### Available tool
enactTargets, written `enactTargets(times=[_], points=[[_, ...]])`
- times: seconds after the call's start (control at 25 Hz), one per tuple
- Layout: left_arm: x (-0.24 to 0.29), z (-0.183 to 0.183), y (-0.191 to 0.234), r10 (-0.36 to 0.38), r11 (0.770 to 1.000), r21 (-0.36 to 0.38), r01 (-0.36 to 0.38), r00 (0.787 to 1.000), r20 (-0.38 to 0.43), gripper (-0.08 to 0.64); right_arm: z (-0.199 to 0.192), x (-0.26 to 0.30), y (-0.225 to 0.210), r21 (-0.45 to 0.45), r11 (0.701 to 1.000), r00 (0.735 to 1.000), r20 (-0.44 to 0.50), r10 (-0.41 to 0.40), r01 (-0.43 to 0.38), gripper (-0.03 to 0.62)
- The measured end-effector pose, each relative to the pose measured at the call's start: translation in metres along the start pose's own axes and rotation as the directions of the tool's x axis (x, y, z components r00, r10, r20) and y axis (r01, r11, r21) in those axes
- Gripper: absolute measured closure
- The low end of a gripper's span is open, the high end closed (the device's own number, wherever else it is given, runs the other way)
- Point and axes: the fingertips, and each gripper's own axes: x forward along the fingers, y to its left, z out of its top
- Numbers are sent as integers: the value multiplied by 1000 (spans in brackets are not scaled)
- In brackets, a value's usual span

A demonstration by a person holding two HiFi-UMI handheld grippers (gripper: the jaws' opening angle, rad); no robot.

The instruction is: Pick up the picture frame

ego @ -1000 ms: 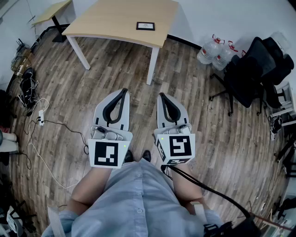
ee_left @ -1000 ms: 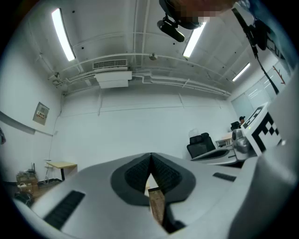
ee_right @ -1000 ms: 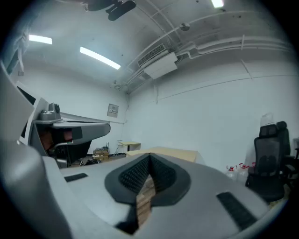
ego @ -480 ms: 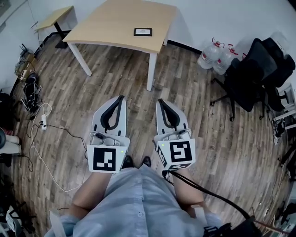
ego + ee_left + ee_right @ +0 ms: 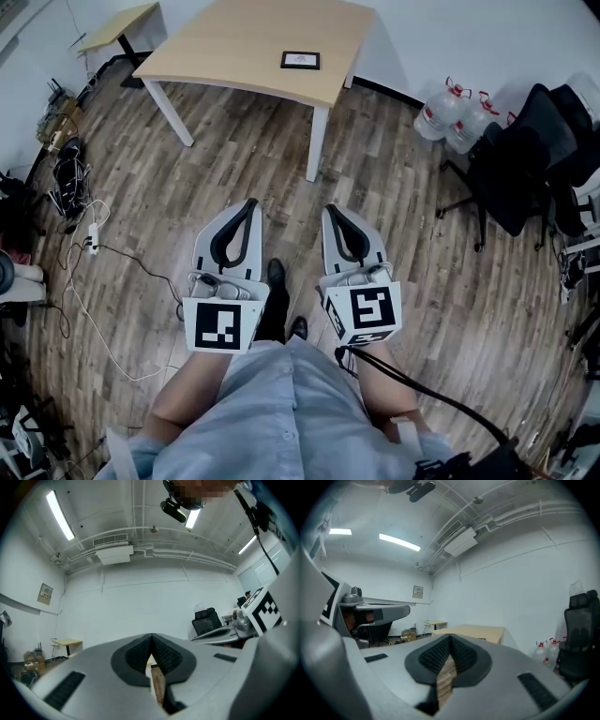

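Head view: one picture frame (image 5: 300, 60) on table (image 5: 225, 56); left gripper (image 5: 250, 203), right gripper (image 5: 330, 209) apparently closed.

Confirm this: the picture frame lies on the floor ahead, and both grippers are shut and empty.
Wrong place: the picture frame lies on the wooden table ahead, as the head view shows. The left gripper and right gripper are indeed shut and empty.

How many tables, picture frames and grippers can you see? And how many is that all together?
Tables: 2, a big table and a small table
Picture frames: 1, the picture frame lying on the big table
Grippers: 2, the left gripper and the right gripper, both shut with nothing in them
Total: 5
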Motion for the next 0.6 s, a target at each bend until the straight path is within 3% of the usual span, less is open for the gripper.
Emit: enactTargets(times=[0.32,0.6], points=[[74,-11,39,-2,1000,-11,2,1000,28,558,0,81,-28,-3,1000,1000,0,16,-16,591],[154,-3,83,-21,1000,-13,22,997,72,558,28,168,-58,-17,1000,999,41,5,-4,591]])
